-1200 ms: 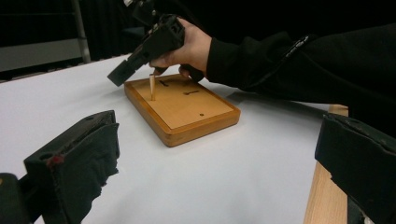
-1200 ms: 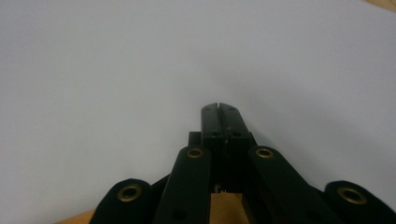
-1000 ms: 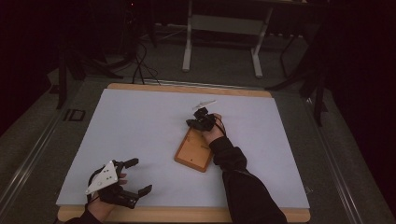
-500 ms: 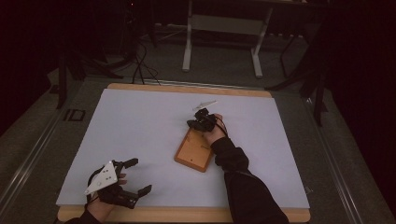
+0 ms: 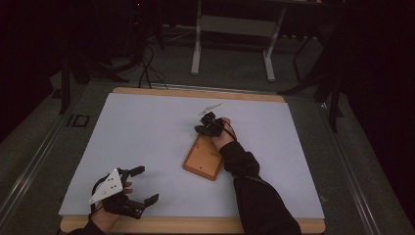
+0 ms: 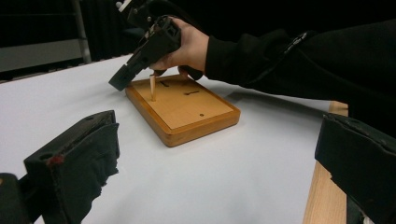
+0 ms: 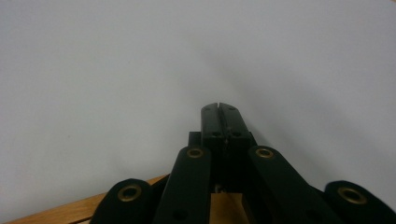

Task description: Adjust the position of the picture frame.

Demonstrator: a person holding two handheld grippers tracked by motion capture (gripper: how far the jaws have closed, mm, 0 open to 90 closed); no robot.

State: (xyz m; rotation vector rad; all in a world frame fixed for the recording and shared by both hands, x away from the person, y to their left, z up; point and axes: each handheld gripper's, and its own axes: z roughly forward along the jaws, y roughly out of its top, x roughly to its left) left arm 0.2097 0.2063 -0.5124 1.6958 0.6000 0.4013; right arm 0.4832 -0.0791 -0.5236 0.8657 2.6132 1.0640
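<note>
Pale grey table sheet (image 5: 147, 137) in dark room. Thin pale wooden peg (image 6: 152, 87) upright in rectangular orange-brown wooden board (image 6: 187, 112), beneath closed right gripper (image 6: 119, 80); left gripper (image 5: 142, 185) spread, well apart.

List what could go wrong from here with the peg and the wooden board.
1. The thin pale wooden peg stands upright in the flat rectangular wooden board, with the right hand-held gripper low beside it; whether it holds the peg is unclear. A sideways nudge could tilt or snap it.
2. Nothing holds the board down: the left hand-held gripper is open and far off, so the board may slide on the white table sheet.
</note>
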